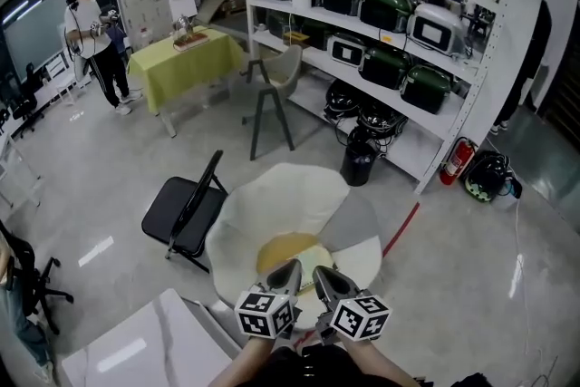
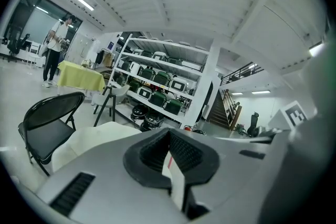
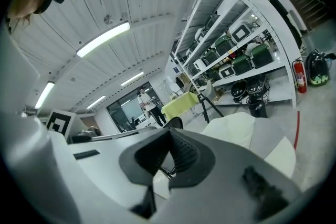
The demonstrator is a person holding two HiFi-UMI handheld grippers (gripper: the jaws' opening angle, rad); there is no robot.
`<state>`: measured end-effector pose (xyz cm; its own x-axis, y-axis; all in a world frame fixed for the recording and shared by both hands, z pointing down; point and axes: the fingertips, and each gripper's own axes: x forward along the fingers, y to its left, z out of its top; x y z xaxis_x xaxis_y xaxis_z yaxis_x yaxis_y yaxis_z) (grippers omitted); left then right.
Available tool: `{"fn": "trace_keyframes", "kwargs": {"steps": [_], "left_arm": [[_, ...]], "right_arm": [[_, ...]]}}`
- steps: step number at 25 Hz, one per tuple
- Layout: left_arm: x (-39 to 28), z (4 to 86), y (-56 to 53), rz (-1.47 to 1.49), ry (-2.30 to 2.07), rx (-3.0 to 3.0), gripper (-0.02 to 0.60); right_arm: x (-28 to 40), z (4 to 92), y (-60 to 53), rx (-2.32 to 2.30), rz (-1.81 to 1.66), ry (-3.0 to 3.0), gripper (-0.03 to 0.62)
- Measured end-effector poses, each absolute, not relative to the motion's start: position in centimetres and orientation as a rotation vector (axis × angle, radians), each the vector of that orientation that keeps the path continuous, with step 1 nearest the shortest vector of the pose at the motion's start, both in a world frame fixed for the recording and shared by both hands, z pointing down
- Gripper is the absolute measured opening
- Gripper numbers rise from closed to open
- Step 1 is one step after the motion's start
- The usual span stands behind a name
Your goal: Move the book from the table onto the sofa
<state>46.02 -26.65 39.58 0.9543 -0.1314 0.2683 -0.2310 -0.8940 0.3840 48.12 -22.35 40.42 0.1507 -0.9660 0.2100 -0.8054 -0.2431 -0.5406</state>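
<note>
My left gripper (image 1: pixel 288 273) and right gripper (image 1: pixel 324 278) hover side by side low in the head view, each with its marker cube. Both point at a cream, petal-shaped sofa (image 1: pixel 272 204) with a yellowish patch (image 1: pixel 290 251) on its seat just past the tips. In the left gripper view the jaws of the left gripper (image 2: pixel 169 136) meet at the tips with nothing between them, above the sofa (image 2: pixel 100 134). The right gripper (image 3: pixel 169 138) looks the same, with the sofa (image 3: pixel 247 123) ahead. I cannot make out a book. A white table (image 1: pixel 136 344) sits at the lower left.
A black folding chair (image 1: pixel 186 213) stands left of the sofa. Beyond are a grey chair (image 1: pixel 272 86), a yellow-covered table (image 1: pixel 186 59) with a person (image 1: pixel 95 41) beside it, and white shelving (image 1: pixel 390 14) full of appliances. A black bin (image 1: pixel 360 160) and a fire extinguisher (image 1: pixel 456 161) stand near the shelving.
</note>
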Motion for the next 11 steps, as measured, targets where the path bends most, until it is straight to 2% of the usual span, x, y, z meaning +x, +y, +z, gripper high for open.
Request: {"fn": "trace_keyframes", "kwargs": {"steps": [11], "left_arm": [[43.5, 40.8, -26.4, 0.380, -0.286, 2.639, 0.009]], "right_arm": [[45.7, 40.9, -21.7, -2.133, -0.805, 1.716, 0.012]]}}
